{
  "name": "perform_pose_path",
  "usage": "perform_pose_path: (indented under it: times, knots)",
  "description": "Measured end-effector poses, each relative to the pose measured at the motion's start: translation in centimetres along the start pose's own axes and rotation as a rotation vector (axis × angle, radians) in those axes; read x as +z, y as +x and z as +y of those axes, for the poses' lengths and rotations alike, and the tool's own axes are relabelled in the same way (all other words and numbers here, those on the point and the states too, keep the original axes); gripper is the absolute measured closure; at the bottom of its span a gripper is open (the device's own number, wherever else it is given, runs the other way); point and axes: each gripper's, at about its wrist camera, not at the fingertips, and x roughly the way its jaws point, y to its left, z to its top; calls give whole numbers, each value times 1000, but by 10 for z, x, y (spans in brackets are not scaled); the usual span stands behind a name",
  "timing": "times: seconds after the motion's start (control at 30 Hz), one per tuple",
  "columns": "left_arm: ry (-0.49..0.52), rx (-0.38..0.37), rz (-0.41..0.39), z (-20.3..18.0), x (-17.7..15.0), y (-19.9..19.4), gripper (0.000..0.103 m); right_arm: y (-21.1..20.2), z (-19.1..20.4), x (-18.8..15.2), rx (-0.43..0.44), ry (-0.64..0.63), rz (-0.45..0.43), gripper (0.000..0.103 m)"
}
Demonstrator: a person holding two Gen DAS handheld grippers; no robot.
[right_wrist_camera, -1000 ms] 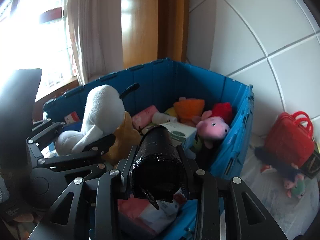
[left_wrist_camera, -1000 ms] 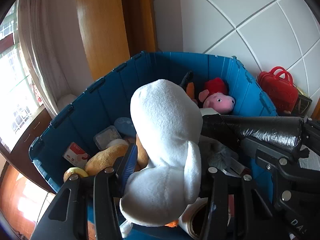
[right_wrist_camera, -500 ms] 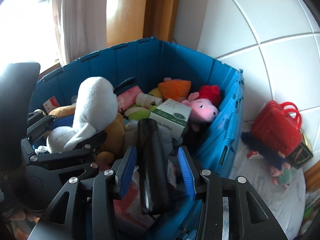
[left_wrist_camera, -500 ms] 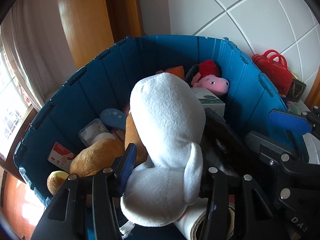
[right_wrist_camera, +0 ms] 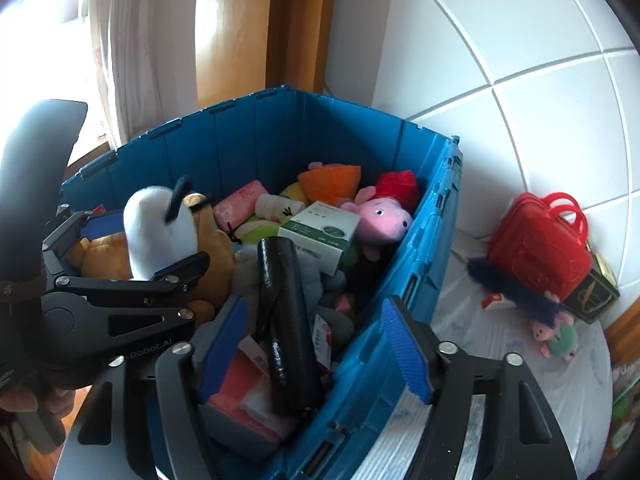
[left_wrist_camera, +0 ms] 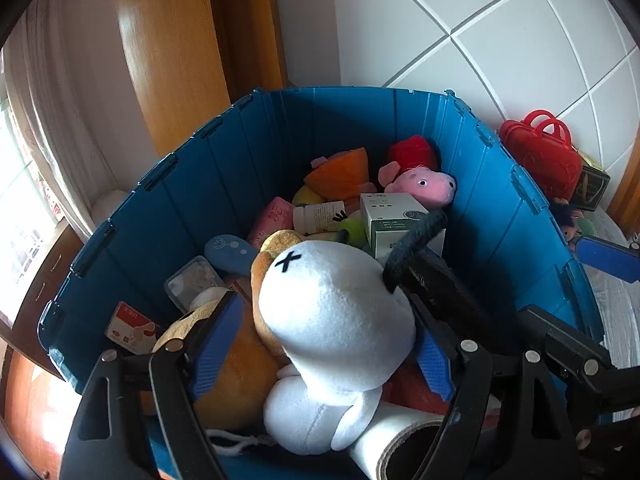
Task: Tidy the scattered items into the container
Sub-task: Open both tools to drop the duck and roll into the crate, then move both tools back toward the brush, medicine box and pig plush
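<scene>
and the left gripper [left_wrist_camera: 324,344] has just been spreading its fingers, blue pads now standing clear on either side of the white plush toy [left_wrist_camera: 332,320], no squeeze on it. look at that toy: rounded white head, a black stitched cross for an eye, a black cord-like piece off the top, a stubby white limb hanging below. it sits between the left fingers, leaning on the tan plush [left_wrist_camera: 236,380] inside the blue container [left_wrist_camera: 224,176].

over on the right gripper [right_wrist_camera: 316,344], fingers have just been widening too, and the black roll [right_wrist_camera: 286,320] lies between them, glossy, wrapped in dark film, tilted with its far end up, touching neither pad that i can see. it rests on the pile at the container's [right_wrist_camera: 416,248] near corner, over a red-and-white packet [right_wrist_camera: 240,392].

ahead of both sets of fingers: a pink pig plush [right_wrist_camera: 380,216] in red, a white-and-green box [right_wrist_camera: 320,232], an orange plush [right_wrist_camera: 330,178]. off to the right of the right fingers, outside the container, a red toy case [right_wrist_camera: 540,240] on a white sheet.
</scene>
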Motion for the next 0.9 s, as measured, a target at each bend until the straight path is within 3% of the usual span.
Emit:
perform_pose_path:
  times: [0.17, 0.33, 0.57, 0.9]
  knots:
    - [-10, 5, -40, 0, -9, -21, 20, -14, -4, -5, -2, 5, -21, 25]
    - [-24, 19, -94, -4, -21, -47, 7, -32, -9, -13, -2, 15, -44, 21]
    - [-37, 21, -143, -19, -25, -73, 6, -51, -25, -20, 2, 54, -73, 20]
    - [-20, -40, -197, -92, -4, -98, 6, -85, -97, -40, -39, 121, -125, 20]
